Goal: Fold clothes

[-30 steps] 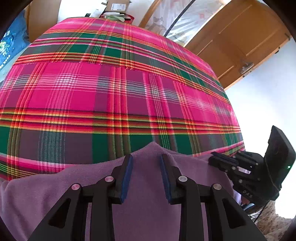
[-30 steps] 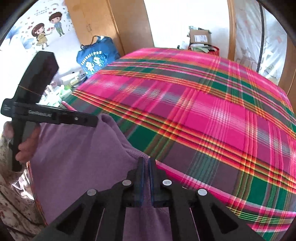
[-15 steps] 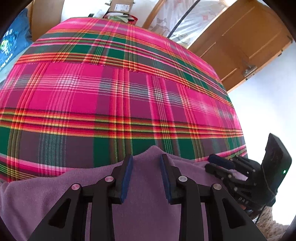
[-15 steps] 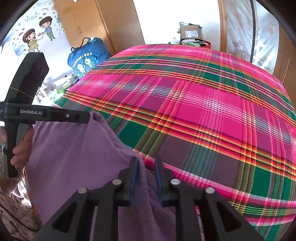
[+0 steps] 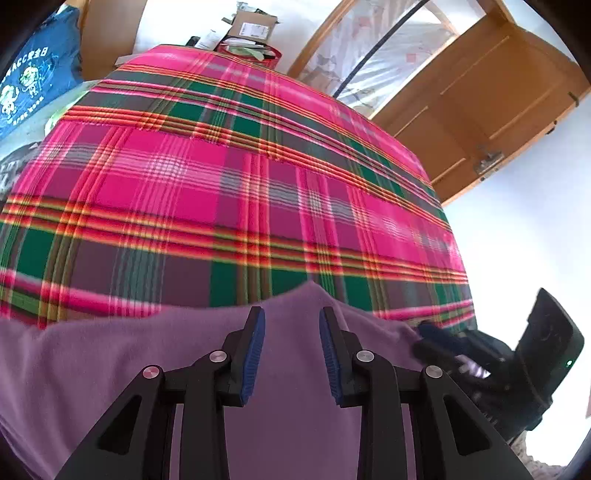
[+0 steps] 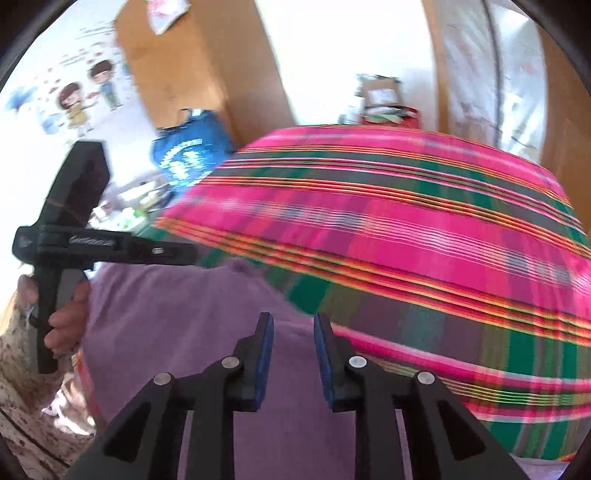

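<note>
A purple garment (image 5: 147, 354) lies spread along the near edge of a bed covered with a pink, green and red plaid cloth (image 5: 221, 177). My left gripper (image 5: 291, 312) hovers open just over the garment's far edge, and nothing is pinched between its blue pads. To its right my right gripper (image 5: 436, 339) shows above the same edge. In the right wrist view my right gripper (image 6: 293, 318) stands open over the purple garment (image 6: 177, 306), free of the cloth. My left gripper (image 6: 184, 254) reaches in from the left, held by a person's hand (image 6: 62, 325).
The plaid cloth (image 6: 406, 229) beyond the garment is bare. A blue bag (image 6: 188, 155) and a wooden wardrobe stand left of the bed. A cardboard box (image 5: 251, 26) sits past the far end, and a wooden door (image 5: 480, 103) is at the right.
My right gripper's jaws went from shut on a fold of the purple garment to open, letting it go. Both grippers lifted and drew back slightly; the left's jaws kept their gap.
</note>
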Available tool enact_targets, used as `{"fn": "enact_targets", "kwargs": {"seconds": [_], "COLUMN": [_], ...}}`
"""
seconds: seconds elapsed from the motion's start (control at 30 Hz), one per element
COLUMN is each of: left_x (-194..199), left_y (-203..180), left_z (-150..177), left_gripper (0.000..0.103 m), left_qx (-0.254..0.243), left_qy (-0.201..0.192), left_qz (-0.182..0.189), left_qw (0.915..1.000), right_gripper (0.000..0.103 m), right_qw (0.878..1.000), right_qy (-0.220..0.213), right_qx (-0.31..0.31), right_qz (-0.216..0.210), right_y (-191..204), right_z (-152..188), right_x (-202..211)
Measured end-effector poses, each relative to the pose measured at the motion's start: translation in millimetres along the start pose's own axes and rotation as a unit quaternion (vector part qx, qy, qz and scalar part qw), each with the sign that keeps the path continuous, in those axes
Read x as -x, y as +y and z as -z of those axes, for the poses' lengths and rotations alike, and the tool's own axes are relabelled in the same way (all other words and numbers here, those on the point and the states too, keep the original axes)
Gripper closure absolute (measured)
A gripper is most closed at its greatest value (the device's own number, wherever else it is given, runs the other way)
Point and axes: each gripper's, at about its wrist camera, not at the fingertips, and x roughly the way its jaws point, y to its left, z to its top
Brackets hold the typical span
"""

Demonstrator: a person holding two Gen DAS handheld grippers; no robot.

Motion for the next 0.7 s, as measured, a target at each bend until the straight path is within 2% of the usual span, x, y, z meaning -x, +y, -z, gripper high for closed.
{"fn": "enact_targets", "kwargs": {"seconds": [0.07,0.13,0.23,0.33,0.5,0.7], "left_x": [0.2,-2.6,-7.8,-12.8,-19.0,-16.3], "left_y": [-0.2,0.4,-0.9,0.0,10.6,22.2], "left_z": [5.5,9.0,12.9,13.0,9.5,5.9], "left_gripper": [0.071,0.071,0.071,0.071,0.071,0.071], "left_qx": [0.001,0.005,0.002,-0.001,0.008,0.027], "left_qy": [0.005,0.012,0.021,0.023,0.022,0.016], "left_qz": [0.004,0.011,0.010,-0.001,-0.016,-0.005], "left_qw": [1.0000,0.9998,0.9997,0.9997,0.9996,0.9995], "right_gripper": [0.082,0.086,0.088,0.102,0.103,0.103], "right_qw": [1.000,1.000,0.999,0.998,0.998,0.999], "right_qy": [0.009,0.021,0.037,0.042,0.033,0.029], "right_qx": [0.011,0.020,0.012,-0.002,-0.006,-0.027], "right_qz": [-0.016,-0.013,0.023,0.051,0.052,0.037], "right_y": [12.6,21.5,20.0,9.9,4.0,-1.7], "right_z": [0.4,1.0,0.9,1.6,3.7,3.7], "right_x": [-11.3,-25.7,-42.4,-47.6,-48.7,-50.2]}}
